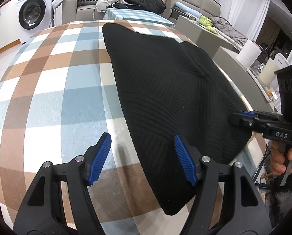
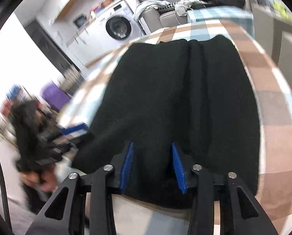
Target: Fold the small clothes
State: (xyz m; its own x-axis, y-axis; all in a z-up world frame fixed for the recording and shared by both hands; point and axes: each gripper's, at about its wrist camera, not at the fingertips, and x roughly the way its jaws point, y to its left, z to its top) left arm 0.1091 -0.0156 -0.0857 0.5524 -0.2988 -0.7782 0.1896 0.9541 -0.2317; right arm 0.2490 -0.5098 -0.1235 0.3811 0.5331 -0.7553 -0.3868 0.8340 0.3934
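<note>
We are keeping the left gripper [image 1: 143, 156] spread wide over the black garment's [image 1: 165, 98] edge at lower centre; the right gripper [image 2: 151, 166] is standing narrower, pinching nothing. Uneven bites could be skewing the fold.
</note>
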